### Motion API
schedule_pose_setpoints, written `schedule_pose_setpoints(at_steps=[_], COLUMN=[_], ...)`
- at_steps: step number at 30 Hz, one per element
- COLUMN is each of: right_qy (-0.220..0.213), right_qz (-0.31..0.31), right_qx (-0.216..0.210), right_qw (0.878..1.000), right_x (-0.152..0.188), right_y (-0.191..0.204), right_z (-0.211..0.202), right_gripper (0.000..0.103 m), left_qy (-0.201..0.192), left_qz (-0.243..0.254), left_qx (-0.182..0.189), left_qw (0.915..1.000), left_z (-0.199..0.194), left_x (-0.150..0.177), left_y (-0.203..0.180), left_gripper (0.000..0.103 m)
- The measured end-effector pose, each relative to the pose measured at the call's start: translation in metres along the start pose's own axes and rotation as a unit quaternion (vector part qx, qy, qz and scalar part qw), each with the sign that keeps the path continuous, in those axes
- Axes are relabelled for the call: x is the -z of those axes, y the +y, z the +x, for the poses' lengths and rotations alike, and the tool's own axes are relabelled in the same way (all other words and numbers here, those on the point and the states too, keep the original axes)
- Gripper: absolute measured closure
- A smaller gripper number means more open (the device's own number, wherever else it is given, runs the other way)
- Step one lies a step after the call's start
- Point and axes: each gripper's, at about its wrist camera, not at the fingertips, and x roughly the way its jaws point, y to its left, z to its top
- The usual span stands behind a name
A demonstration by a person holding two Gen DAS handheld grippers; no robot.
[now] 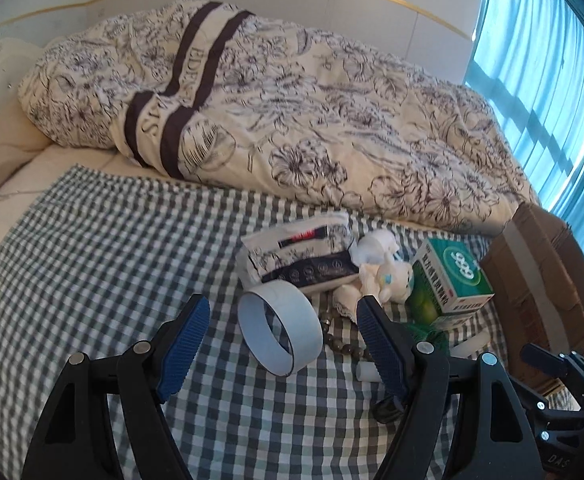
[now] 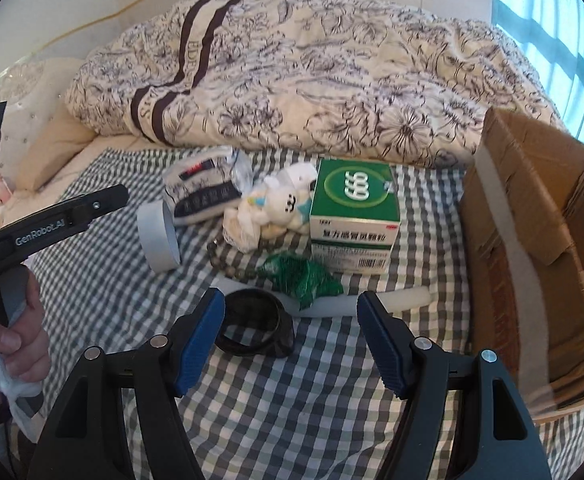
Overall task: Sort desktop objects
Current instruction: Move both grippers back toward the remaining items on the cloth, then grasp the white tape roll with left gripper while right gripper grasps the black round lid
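On checked cloth, white tape ring [image 1: 278,330] (upright), both tools [image 1: 282,344] [image 2: 292,340] wide, empty.

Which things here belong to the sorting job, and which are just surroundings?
For sorting: tape roll, tissue pack, plush toy, green medicine box, bead bracelet, black ring, cardboard box.

Just surroundings: floral duvet, checked cloth, blue curtain.

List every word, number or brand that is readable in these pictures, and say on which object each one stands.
"666": top of the green and white medicine box, printed upside down; its Chinese lines are too small.
"GenRobot.AI": left gripper arm.
"EDE" and "AS": dark-striped band of the floral duvet; the middle is folded away.
Tissue pack: print blurred.
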Motion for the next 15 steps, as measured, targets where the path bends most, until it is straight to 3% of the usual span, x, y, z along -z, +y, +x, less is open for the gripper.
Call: schedule_pose_setpoints(at_steps=[10,15], right_qy=[0.02,0.025], right_qz=[0.002,0.008], right_qx=[-0.002,-0.004], right_qw=[1.0,1.0], right_x=[0.008,0.01], right_y=[-0.001,-0.003], right_z=[0.025,0.034], right_gripper=[0.034,0.034], left_qy=[0.034,0.042], left_qz=[-0.006,-0.004], left_qx=[0.016,0.022], left_qw=[0.9993,0.9989], left_z=[0.042,0.053], left_x=[0.015,0.018], left_y=[0.0,-0.002], left_gripper=[0.025,0.032])
